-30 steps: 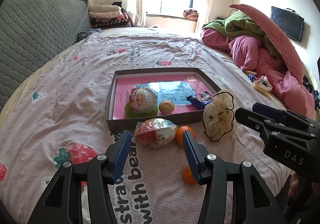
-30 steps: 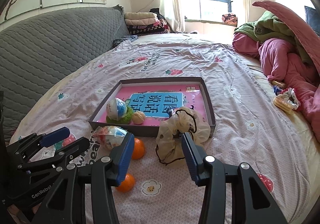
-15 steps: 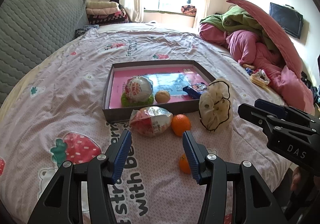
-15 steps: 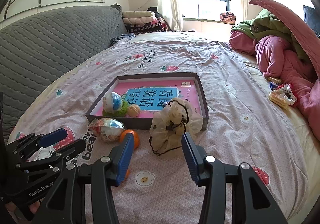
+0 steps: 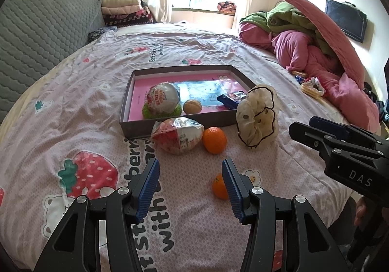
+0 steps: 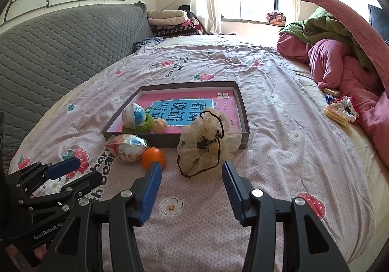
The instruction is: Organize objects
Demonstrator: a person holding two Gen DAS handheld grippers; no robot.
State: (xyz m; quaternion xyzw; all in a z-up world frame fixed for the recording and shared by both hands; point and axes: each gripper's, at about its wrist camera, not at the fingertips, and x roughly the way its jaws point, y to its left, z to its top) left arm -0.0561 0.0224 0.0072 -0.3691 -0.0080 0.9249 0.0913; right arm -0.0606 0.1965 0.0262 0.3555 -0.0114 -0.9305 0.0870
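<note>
Jaws on both tools stand spread with nothing between the pads. The right ones have just been opening a little, and only bedsheet shows in the gap.

Seen from the left wrist, the left gripper [image 5: 190, 184] hangs over the bedspread [image 5: 73, 111]. At about twelve o'clock from it lies a wrapped toy egg [image 5: 176, 135], touching the near wall of the shallow box [image 5: 136, 130]. Just right of the egg sits an orange [image 5: 214, 140], and a smaller orange [image 5: 220, 187] rests at three o'clock, right against the gripper's right finger.

Inside the box, a second egg [image 5: 163, 97] stands on a green pad [image 5: 148, 113], with a walnut [image 5: 192, 106] to its right and a blue snack packet [image 5: 231, 99] further right.

The cream scrunchie [image 5: 257, 121] leans on the box's near right corner. From the right wrist, the right gripper [image 6: 190, 176] sits at six o'clock below that scrunchie, close but apart from it.
</note>
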